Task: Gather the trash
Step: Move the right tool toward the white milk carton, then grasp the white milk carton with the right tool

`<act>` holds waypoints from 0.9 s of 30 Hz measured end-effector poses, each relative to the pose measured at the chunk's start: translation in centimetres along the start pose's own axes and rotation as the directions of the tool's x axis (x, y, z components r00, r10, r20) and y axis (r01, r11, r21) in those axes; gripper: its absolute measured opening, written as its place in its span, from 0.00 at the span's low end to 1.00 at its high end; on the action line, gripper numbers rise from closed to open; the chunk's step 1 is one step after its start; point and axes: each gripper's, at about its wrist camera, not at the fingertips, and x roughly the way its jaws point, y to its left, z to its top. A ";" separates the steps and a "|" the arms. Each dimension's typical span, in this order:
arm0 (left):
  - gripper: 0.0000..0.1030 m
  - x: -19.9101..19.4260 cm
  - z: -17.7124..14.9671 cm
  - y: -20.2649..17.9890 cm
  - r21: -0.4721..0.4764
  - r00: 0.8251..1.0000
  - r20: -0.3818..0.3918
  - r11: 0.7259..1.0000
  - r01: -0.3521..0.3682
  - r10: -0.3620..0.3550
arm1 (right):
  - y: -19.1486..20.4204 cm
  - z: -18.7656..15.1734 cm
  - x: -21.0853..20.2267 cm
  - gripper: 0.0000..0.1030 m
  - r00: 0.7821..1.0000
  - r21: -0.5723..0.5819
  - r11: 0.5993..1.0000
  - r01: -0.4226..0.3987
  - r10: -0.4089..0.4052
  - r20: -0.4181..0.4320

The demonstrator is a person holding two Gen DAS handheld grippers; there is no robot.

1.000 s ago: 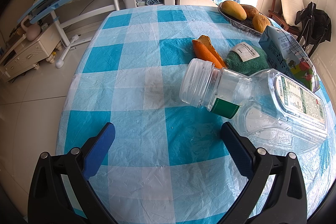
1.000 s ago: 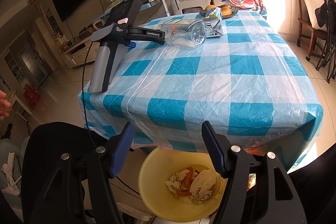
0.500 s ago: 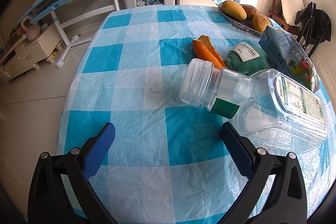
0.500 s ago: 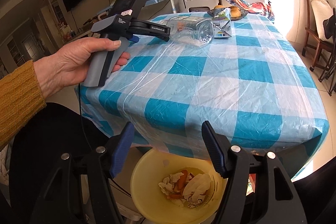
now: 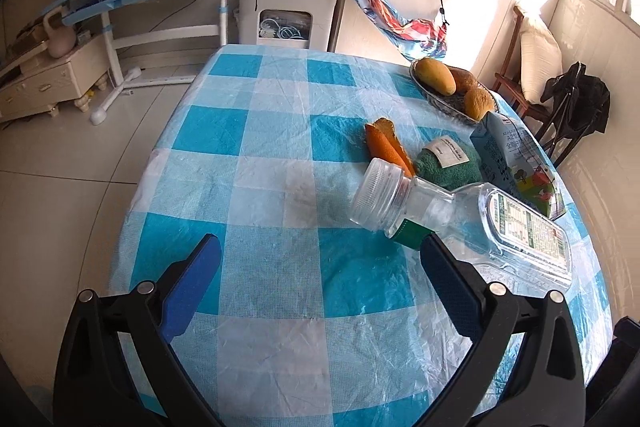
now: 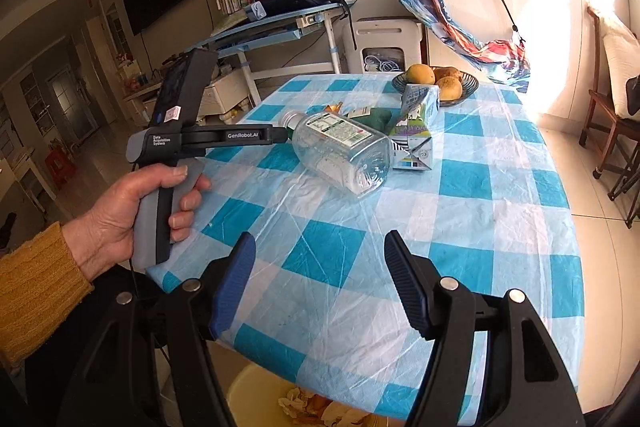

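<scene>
Lying empty, bottle [image 5: 472,223] looks light, slick, crushable; grip neck. Left gripper [image 5: 320,267] wide; right gripper [image 6: 320,267] wide.

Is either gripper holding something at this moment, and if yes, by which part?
Nothing is held. The left gripper is open, its jaws near the neck of the clear plastic bottle but not around it. The right gripper is open above the table edge.

The bottle [image 5: 460,219] lies on its side on the table [image 5: 280,187], ahead and right of the left gripper [image 5: 320,263], seemingly touching its right finger. Beyond the bottle's cap sit the peel [image 5: 386,143] and cloth [image 5: 448,165]; the carton [image 5: 516,163] lies right of the cloth, the fruit bowl [image 5: 452,103] farther behind. The bin [image 6: 256,399] sits below the right gripper [image 6: 320,279].
</scene>
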 end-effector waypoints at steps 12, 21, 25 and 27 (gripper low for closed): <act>0.94 -1.2 -0.1 0.0 -0.100 0.996 0.010 0.991 0.092 -0.091 | -5.5 9.4 6.9 0.63 0.998 0.109 0.993 0.053 -0.054 0.008; 0.94 -2.1 -1.3 -0.4 -0.100 0.994 -0.004 0.989 0.110 -0.111 | -7.0 9.6 13.2 0.57 0.985 0.150 0.983 0.110 -0.087 -0.151; 0.94 -2.6 -2.1 -1.1 -0.085 0.992 -0.016 0.989 0.122 -0.124 | -7.7 8.5 13.4 0.37 0.980 0.165 0.982 0.095 -0.063 -0.188; 0.94 -2.8 -2.5 -1.4 -0.083 0.991 -0.020 0.988 0.129 -0.131 | -7.8 7.9 12.8 0.32 0.981 0.165 0.983 0.080 -0.048 -0.189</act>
